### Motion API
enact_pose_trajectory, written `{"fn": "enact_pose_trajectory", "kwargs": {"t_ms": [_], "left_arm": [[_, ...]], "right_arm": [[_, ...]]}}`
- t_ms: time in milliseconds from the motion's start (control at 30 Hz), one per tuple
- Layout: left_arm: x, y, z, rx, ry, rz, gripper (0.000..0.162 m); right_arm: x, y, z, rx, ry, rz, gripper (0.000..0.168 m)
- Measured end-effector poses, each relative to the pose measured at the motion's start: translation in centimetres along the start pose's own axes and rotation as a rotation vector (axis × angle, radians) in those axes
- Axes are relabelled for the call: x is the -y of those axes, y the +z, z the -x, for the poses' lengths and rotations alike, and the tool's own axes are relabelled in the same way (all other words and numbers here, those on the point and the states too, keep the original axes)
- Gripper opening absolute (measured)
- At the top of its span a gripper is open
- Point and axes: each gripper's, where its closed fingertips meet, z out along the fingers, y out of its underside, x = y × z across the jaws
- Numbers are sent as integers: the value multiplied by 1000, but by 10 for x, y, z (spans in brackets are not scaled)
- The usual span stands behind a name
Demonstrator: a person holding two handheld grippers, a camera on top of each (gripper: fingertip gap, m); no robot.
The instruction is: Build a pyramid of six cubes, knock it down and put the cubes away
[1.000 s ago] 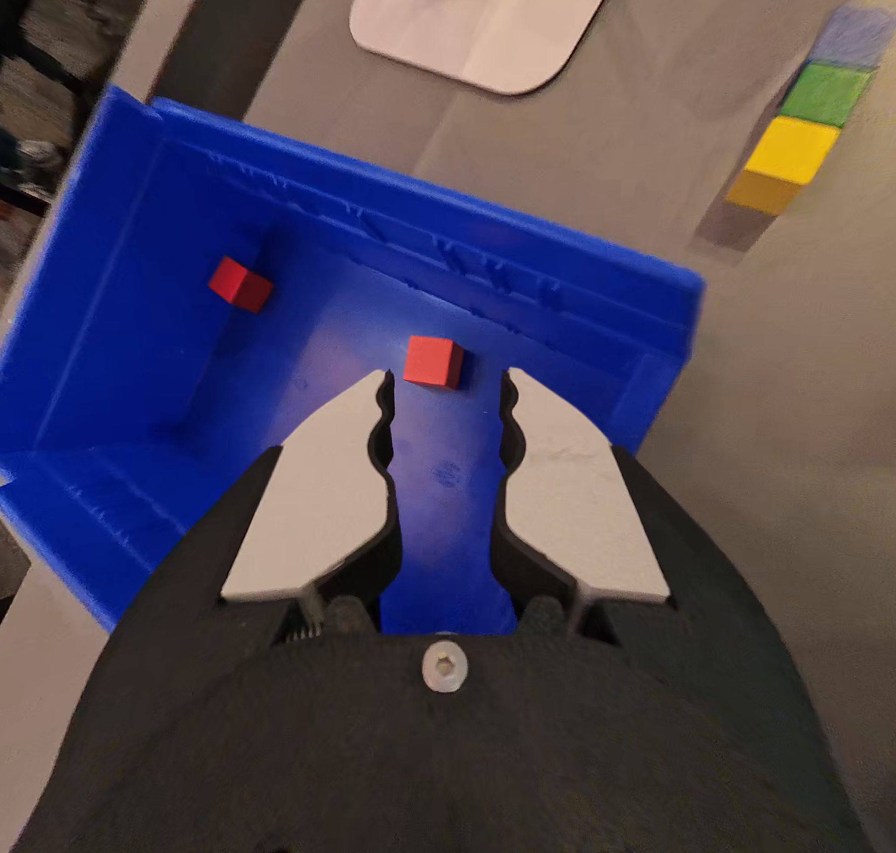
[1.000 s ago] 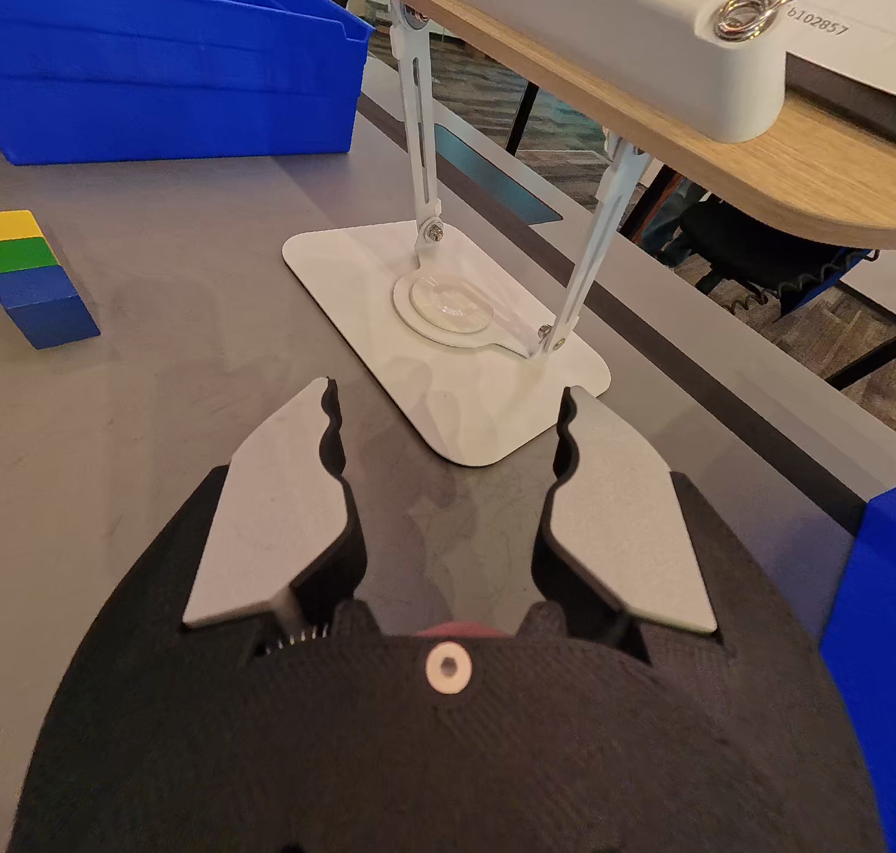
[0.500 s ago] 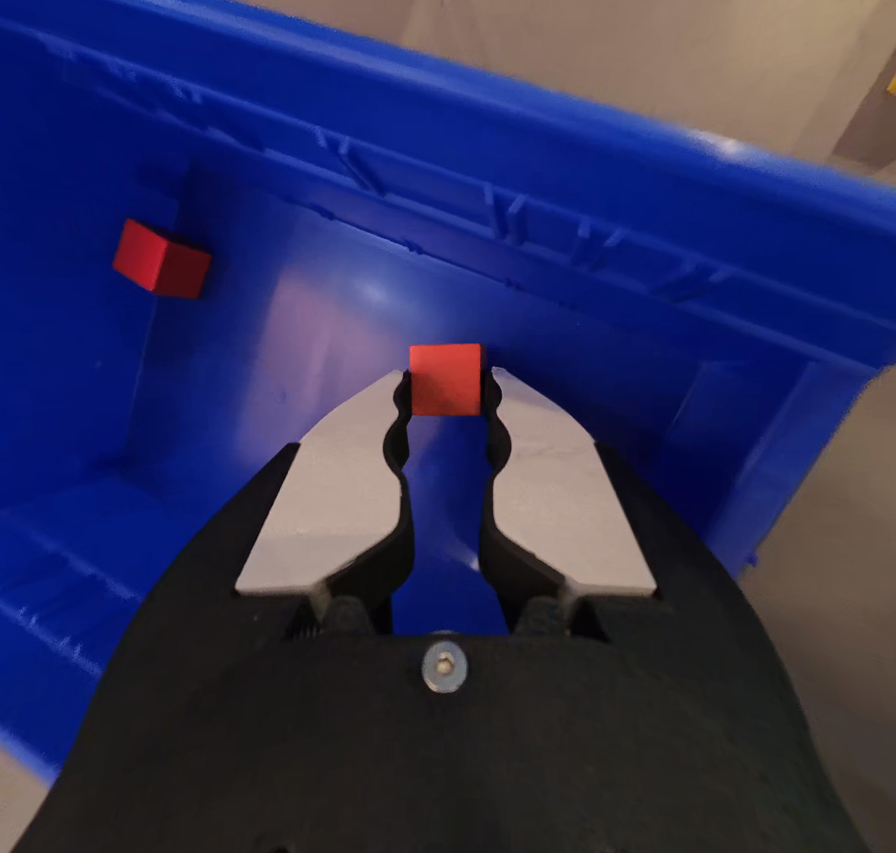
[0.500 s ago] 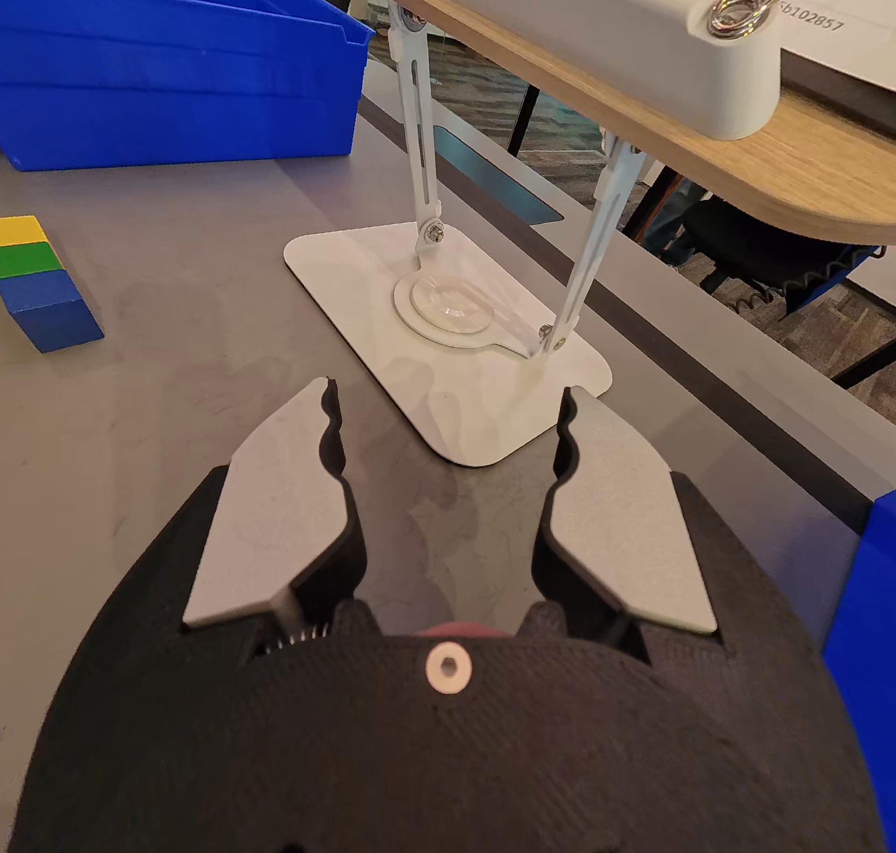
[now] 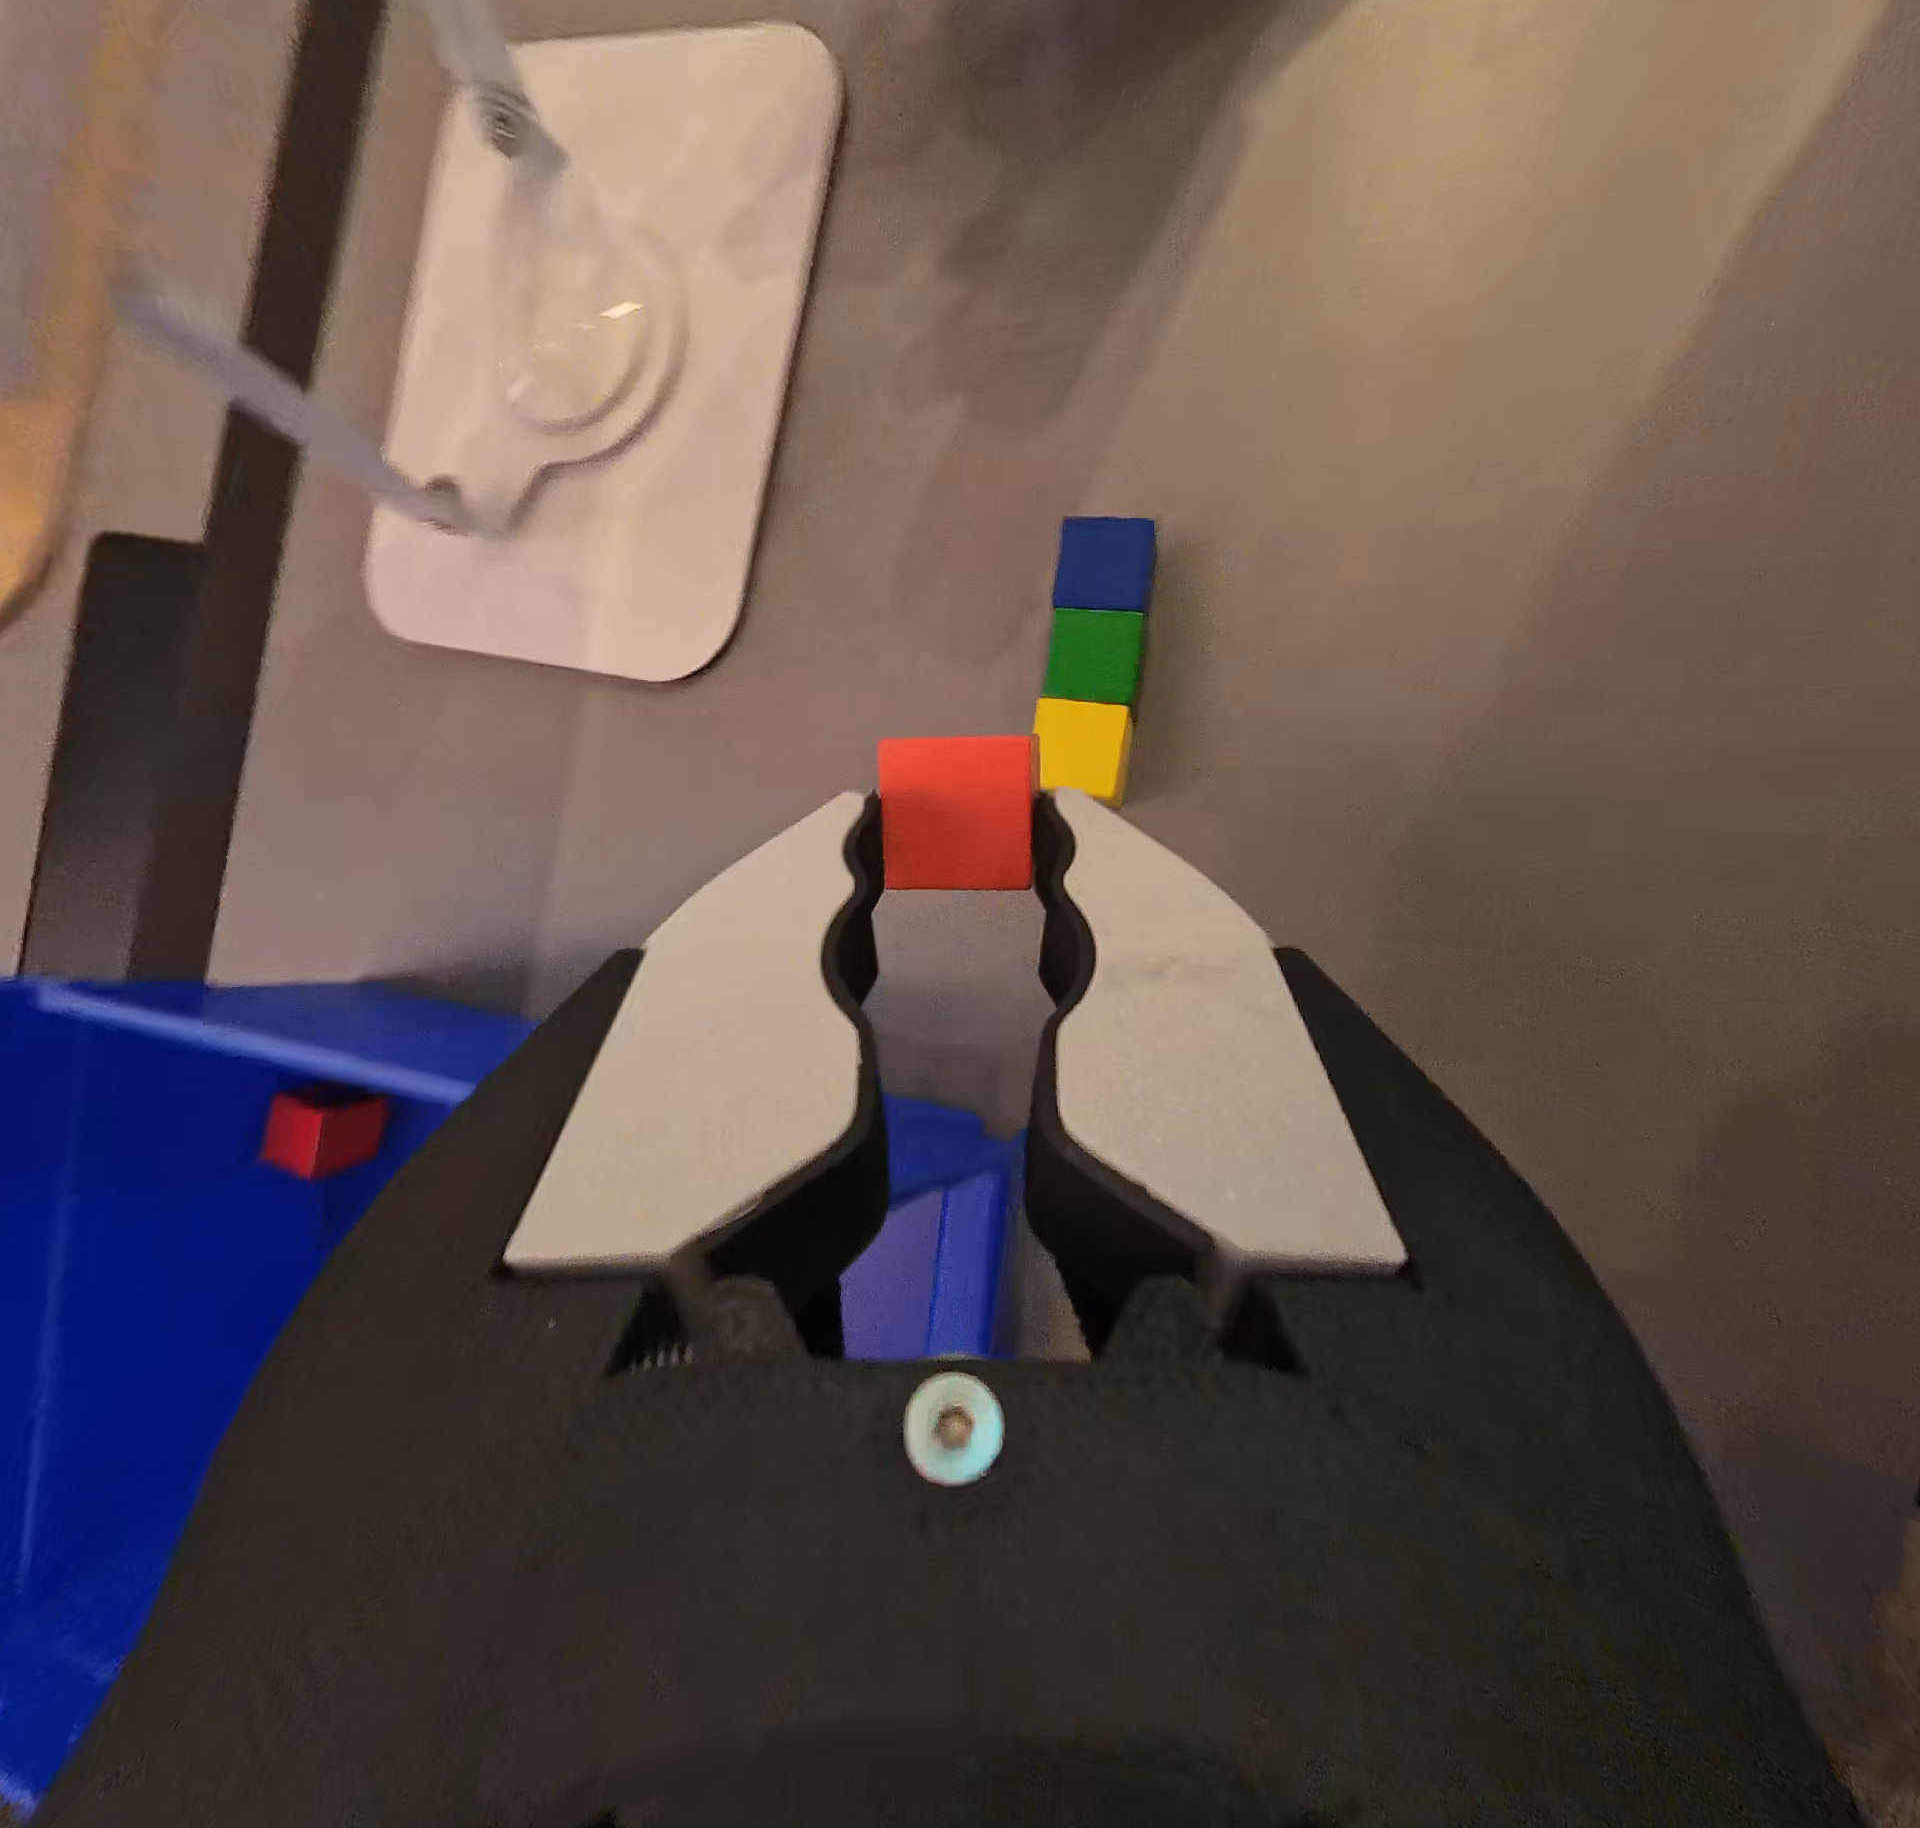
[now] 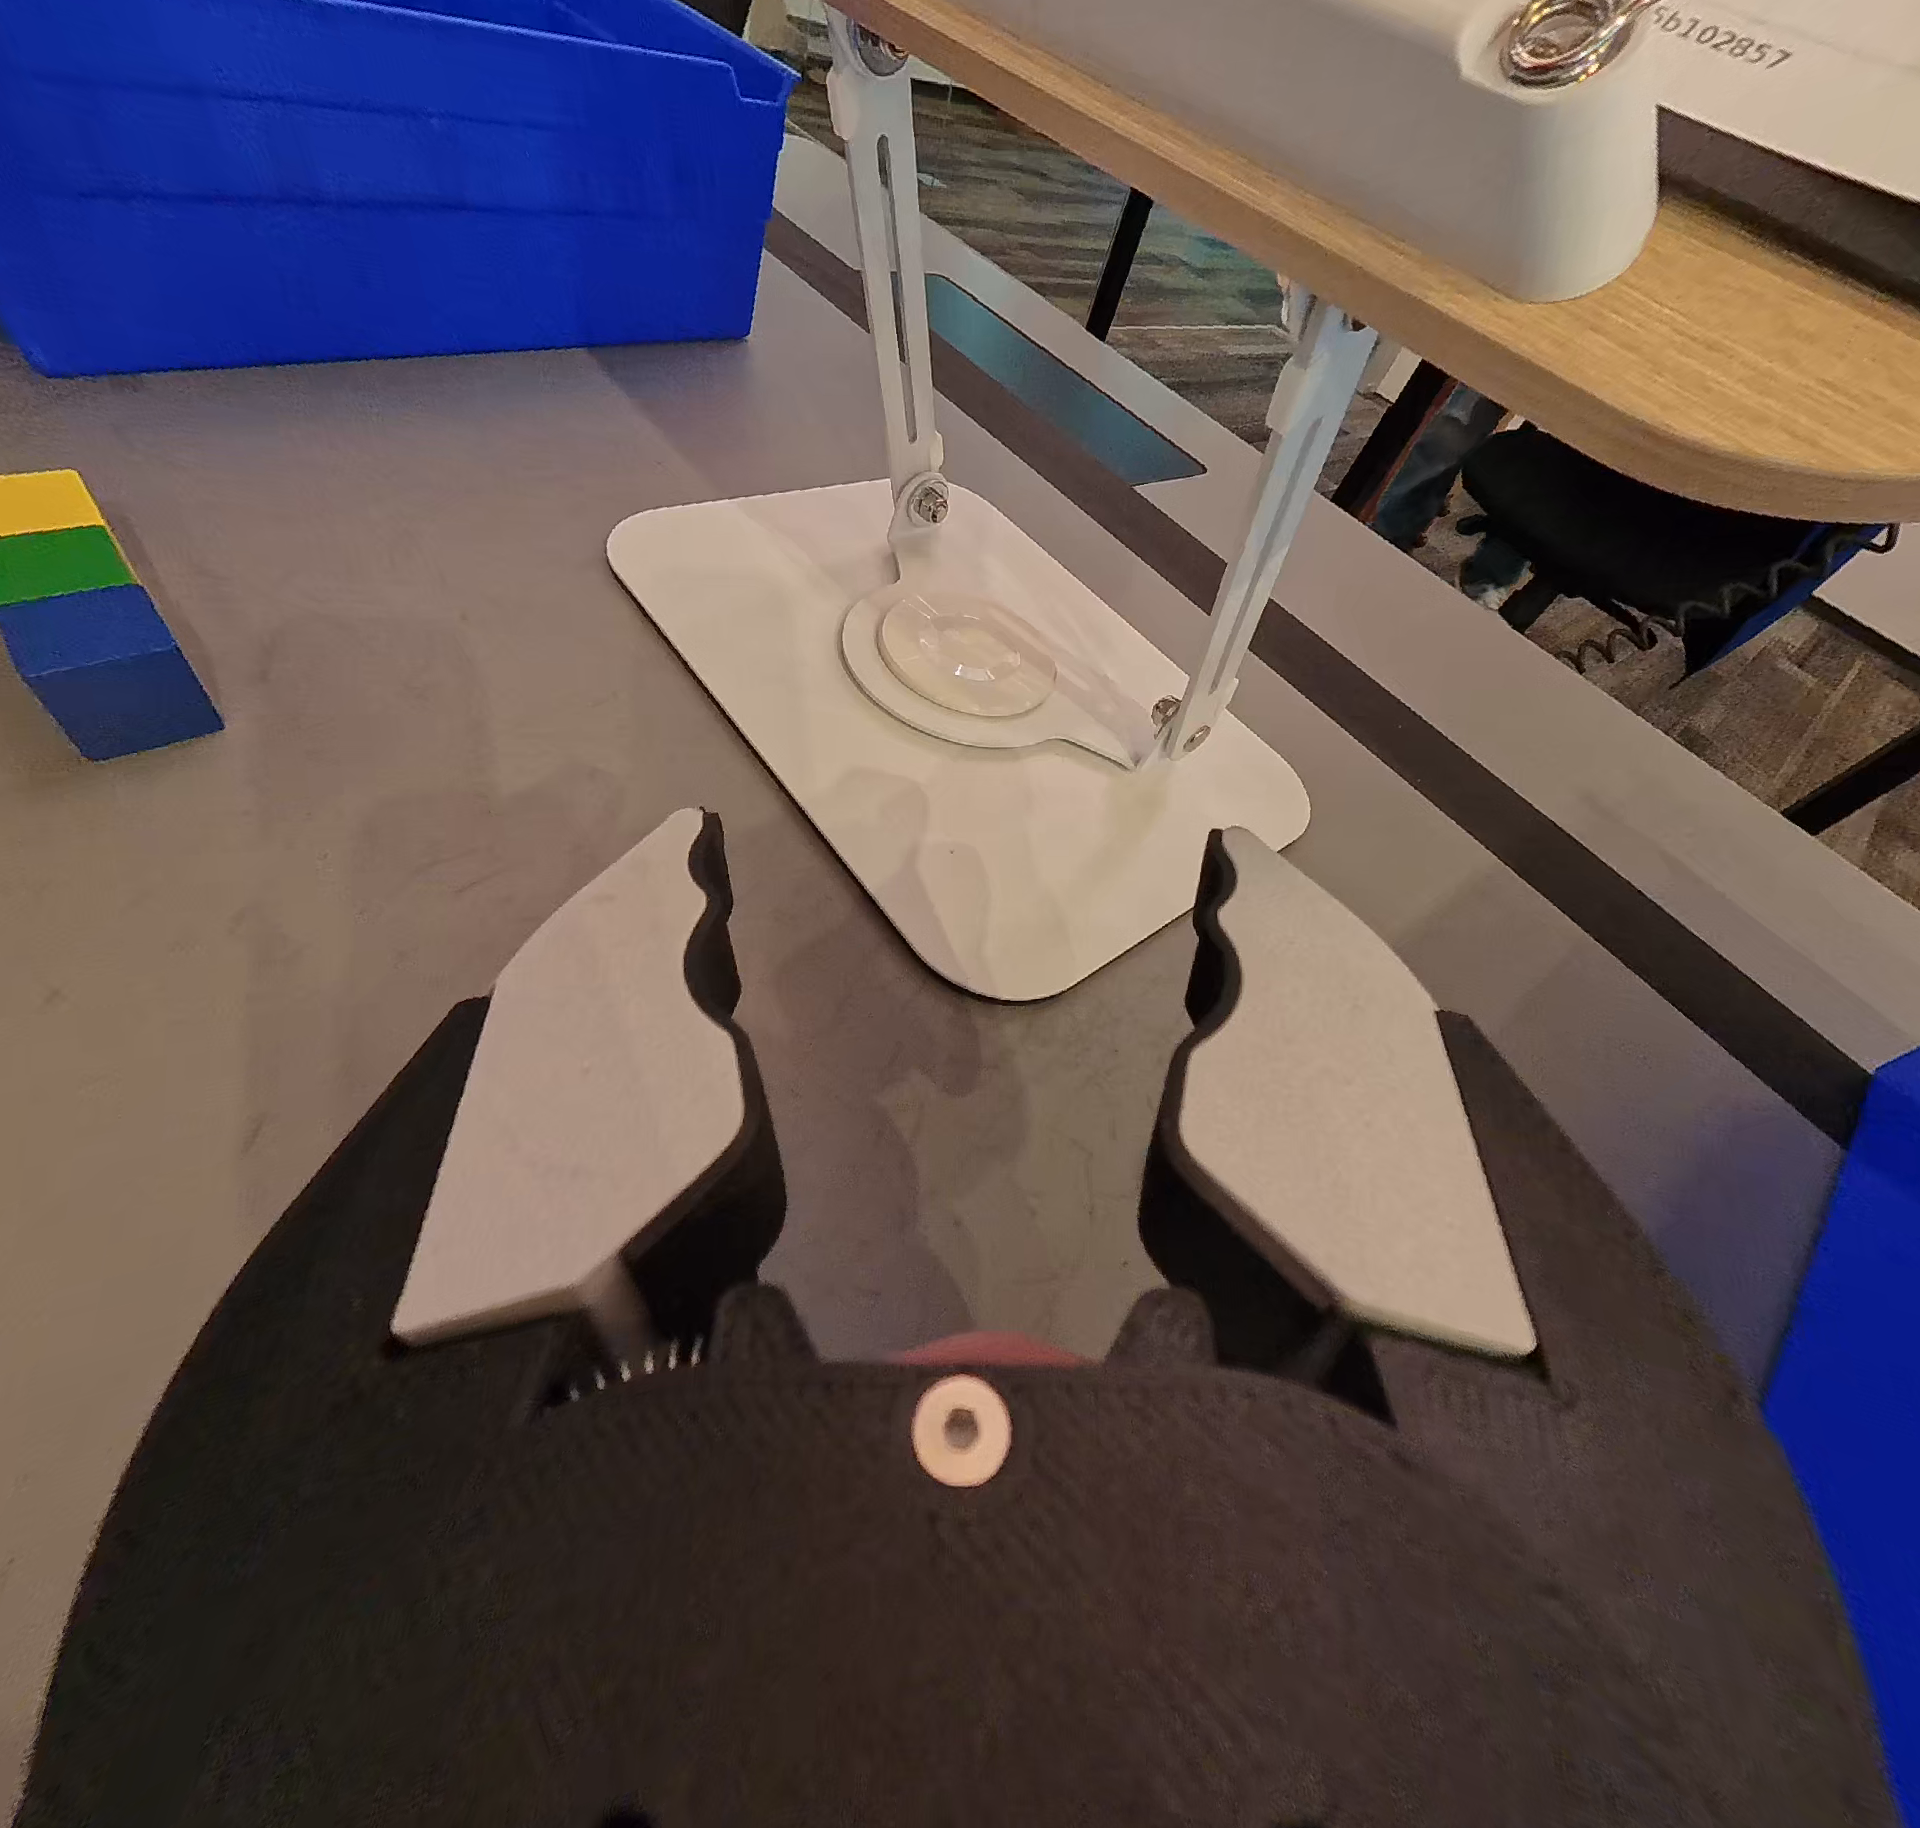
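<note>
Above the grey table, left tool grips a red cube.

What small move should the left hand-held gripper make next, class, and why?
Probably carry the red cube forward and set it on the row of yellow, green and blue cubes: the left hand-held gripper grips it just short of the row, which looks like the base.

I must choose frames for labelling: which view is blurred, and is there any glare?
Left wrist view: motion blur smears the white stand base and blue bin; the red cube stays fairly sharp. Right wrist view: sharp, soft sheen on the grey table.
</note>
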Motion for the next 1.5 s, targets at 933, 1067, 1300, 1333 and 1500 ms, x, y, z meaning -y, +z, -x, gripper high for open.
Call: {"fn": "enact_pose_trajectory", "kwargs": {"t_ms": [933,1067,1300,1333,1500], "left_arm": [[-6,66,-27,-139,84,129,27],[-10,67,-27,-153,100,147,27],[-10,68,-28,-163,89,147,27],[-10,68,-28,-165,90,146,27],[-9,68,-30,-176,92,148,27]], "right_arm": [[0,0,1,6,-3,2,86],[0,0,1,7,-3,2,86],[-1,1,1,7,-3,3,86],[-1,1,1,8,-3,4,86],[-1,1,1,8,-4,4,86]]}}
